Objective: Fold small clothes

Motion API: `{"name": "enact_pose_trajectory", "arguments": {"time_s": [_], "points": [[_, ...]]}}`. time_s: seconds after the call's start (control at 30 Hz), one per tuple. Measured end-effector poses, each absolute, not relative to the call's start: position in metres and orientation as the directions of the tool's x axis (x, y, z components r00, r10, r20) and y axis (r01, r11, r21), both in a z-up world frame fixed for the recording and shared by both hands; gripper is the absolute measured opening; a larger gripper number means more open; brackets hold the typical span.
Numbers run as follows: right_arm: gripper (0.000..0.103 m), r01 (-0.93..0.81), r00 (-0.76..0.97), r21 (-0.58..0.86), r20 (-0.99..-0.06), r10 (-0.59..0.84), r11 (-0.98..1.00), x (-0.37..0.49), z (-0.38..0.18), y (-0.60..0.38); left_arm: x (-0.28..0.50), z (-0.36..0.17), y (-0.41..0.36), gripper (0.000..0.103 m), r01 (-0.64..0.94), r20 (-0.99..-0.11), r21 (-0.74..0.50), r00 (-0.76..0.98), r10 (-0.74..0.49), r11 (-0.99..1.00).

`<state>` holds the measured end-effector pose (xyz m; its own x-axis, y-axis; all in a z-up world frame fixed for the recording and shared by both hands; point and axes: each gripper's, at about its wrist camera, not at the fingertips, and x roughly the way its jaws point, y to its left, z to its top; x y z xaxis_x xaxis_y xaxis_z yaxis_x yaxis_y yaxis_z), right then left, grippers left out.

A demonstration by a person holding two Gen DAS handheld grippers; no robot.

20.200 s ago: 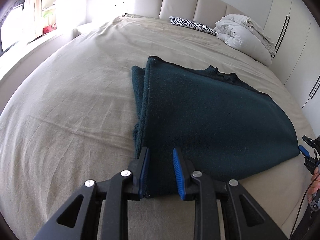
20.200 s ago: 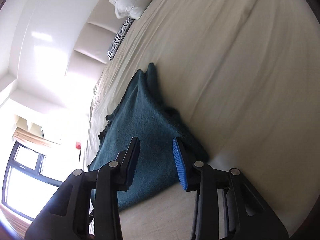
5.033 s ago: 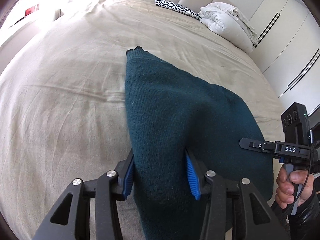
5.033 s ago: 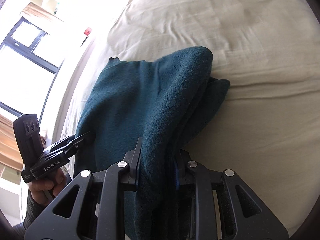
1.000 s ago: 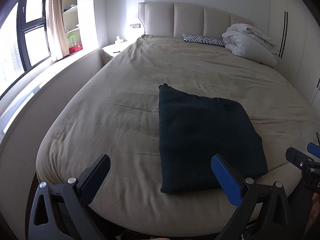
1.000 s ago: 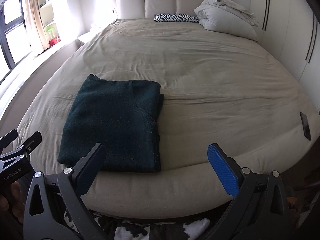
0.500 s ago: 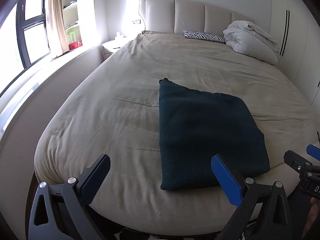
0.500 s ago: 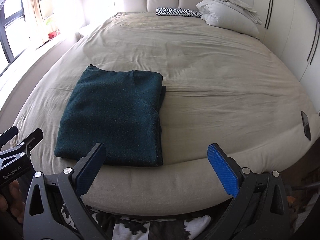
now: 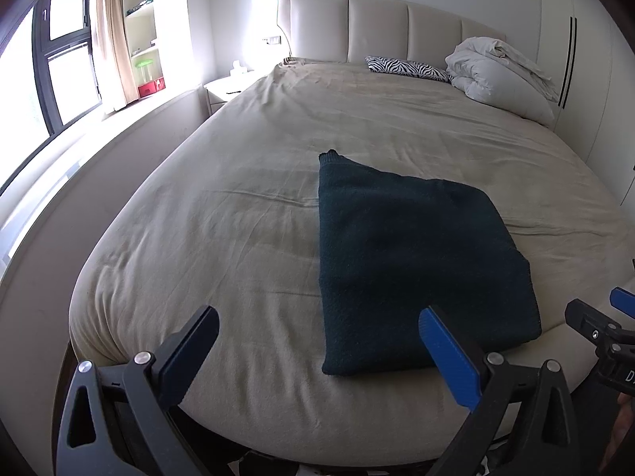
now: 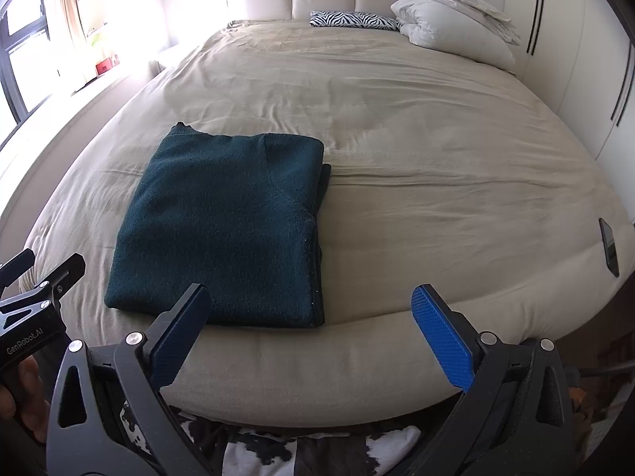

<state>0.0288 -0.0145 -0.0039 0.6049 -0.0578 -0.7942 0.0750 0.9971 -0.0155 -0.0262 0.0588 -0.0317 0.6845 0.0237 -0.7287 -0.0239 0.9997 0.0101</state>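
Both claws wide open, empty | left claw [image 9: 317, 339] | right claw [image 10: 311, 317] | folded sweater [image 10: 230, 222] just beyond, untouched

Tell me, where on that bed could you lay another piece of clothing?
The widest bare patch of bed lies between the sweater and the phone at the right edge. Another runs from the sweater's far edge toward the zebra pillow. A third lies left of the sweater, toward the window. The duvet crowds the head's right corner.
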Motion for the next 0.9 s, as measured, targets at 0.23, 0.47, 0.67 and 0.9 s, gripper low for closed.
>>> {"name": "enact_pose_trajectory", "arguments": {"time_s": [0.23,0.47,0.67,0.9], "points": [[0.103,0.076,0.603,-0.015,-0.795,-0.058,0.997,0.0285,-0.0053,-0.0134,-0.0262,-0.0337,0.059,0.103,-0.023,-0.73,0.012,0.683,0.024,1.0],[0.103,0.077,0.603,-0.015,-0.796,-0.059,0.997,0.0281,-0.0055,-0.0125,-0.0268,-0.0346,0.0572,0.103,-0.02,-0.731,0.014,0.682,0.024,1.0],[0.103,0.076,0.603,-0.016,-0.796,-0.059,0.997,0.028,-0.0056,-0.0123,-0.0272,-0.0349,0.0571,0.103,-0.02,-0.731,0.012,0.682,0.023,1.0],[0.103,0.078,0.601,-0.016,-0.797,-0.06,0.997,0.0275,-0.0068,-0.0121,-0.0269,-0.0349,0.0571,0.103,-0.02,-0.731,0.013,0.682,0.023,1.0]]}}
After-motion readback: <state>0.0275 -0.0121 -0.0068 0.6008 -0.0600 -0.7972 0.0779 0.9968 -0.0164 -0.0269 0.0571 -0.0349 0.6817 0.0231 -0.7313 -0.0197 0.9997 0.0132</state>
